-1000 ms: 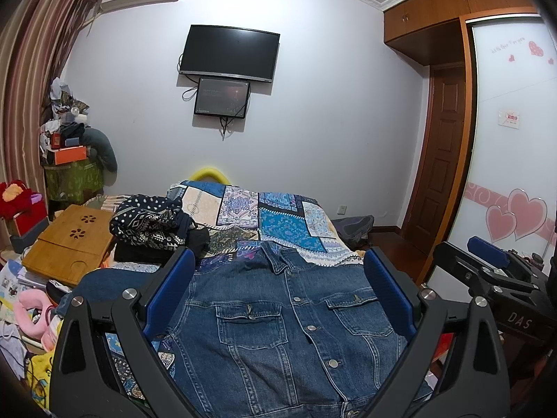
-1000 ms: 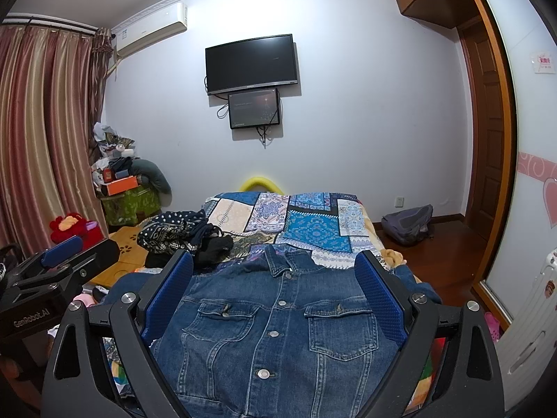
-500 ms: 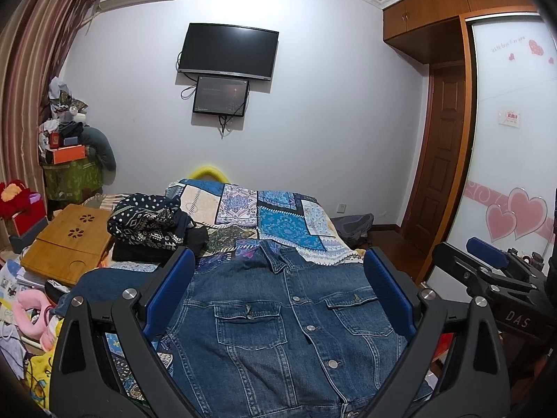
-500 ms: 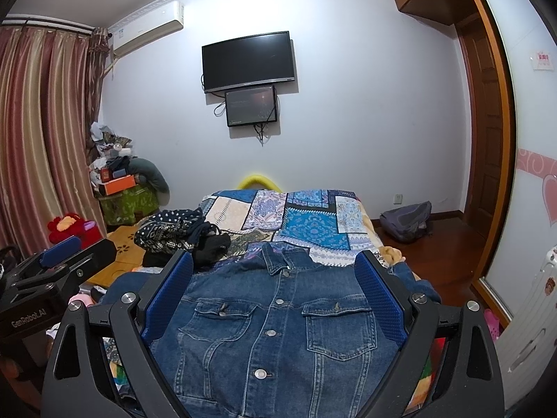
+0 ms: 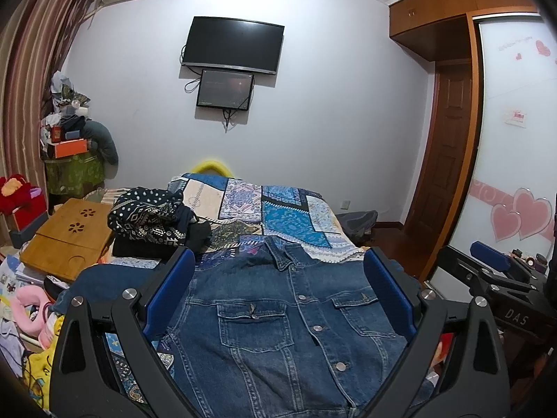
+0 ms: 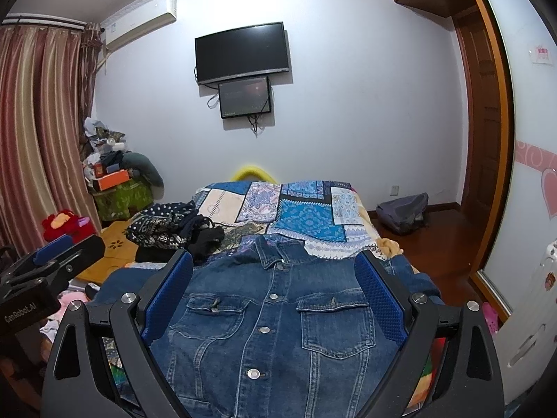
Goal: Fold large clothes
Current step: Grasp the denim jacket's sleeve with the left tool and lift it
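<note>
Hovering over the bed (image 5: 292, 216), you hold both the left gripper (image 5: 278, 299) and right gripper (image 6: 275, 296) with fingers spread and empty. Your denim jacket (image 6: 275, 317) lies flat, buttoned, unfolded; next, take a sleeve and fold it inward.

One denim jacket (image 6: 275, 320), two wall screens (image 6: 243, 53), one backpack (image 6: 403, 212), two grippers (image 5: 278, 299).

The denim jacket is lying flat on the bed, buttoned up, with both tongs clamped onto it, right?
Not quite. The denim jacket does lie flat on the bed, buttoned up, but both wrist views show the left tongs and right tongs open, holding nothing.
</note>
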